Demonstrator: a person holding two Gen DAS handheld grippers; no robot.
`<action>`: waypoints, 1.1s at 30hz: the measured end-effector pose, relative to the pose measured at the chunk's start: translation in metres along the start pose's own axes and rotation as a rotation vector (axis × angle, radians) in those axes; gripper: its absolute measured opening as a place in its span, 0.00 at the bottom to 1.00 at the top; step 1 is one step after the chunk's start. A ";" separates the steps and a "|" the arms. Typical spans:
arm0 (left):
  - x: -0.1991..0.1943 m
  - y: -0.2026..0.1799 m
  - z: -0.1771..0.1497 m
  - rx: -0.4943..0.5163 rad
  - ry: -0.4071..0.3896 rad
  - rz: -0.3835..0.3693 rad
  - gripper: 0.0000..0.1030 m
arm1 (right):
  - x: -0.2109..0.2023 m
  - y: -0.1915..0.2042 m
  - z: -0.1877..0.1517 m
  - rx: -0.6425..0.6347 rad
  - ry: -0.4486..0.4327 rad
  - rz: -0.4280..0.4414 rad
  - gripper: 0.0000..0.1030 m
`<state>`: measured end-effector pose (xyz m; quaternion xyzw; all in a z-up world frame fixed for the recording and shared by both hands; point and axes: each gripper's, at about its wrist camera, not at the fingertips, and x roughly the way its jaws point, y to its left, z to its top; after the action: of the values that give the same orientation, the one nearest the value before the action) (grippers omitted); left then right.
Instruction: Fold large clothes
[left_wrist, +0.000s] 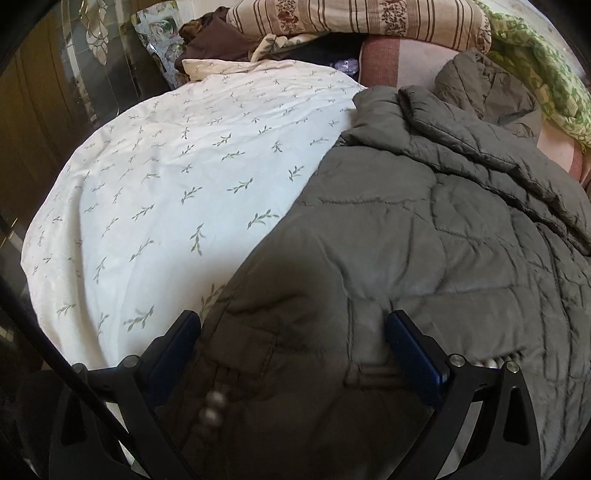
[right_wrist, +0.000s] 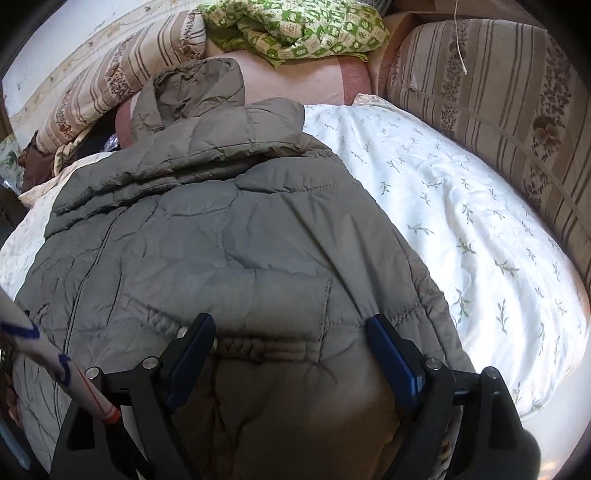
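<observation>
Quilted jacket (right_wrist: 229, 236) olive-grey, stitched in wavy panels, darker in shadow near the camera. Sheet (left_wrist: 166, 177) on the bed white to cream with small grey-green leaf sprigs. Bolster cushions (right_wrist: 498, 122) beige with brown stripes and dark floral bands. Crumpled blanket (right_wrist: 295, 29) green and cream, checked with leaf motifs. Pink cover (right_wrist: 295, 77) behind the jacket, darker rose band at its edge. Brown cloth (left_wrist: 218, 40) at the back. Gripper pads (right_wrist: 395, 365) blue on black frames.

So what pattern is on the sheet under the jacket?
White sheet with small green leaf sprigs, clearest in the left wrist view.
</observation>
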<state>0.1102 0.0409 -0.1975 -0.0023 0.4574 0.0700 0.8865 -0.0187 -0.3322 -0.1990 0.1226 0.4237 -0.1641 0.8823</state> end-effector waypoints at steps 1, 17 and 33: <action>-0.004 0.000 -0.001 0.005 0.005 -0.008 0.98 | 0.000 0.005 -0.004 -0.035 0.012 -0.012 0.94; -0.056 0.035 0.001 -0.021 -0.053 -0.008 0.97 | -0.038 -0.011 -0.008 0.022 0.003 0.020 0.95; -0.053 0.023 -0.025 0.113 0.031 -0.017 0.67 | -0.058 -0.024 -0.019 0.006 0.072 -0.045 0.95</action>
<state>0.0570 0.0554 -0.1676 0.0426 0.4741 0.0363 0.8787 -0.0759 -0.3369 -0.1671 0.1217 0.4571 -0.1806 0.8623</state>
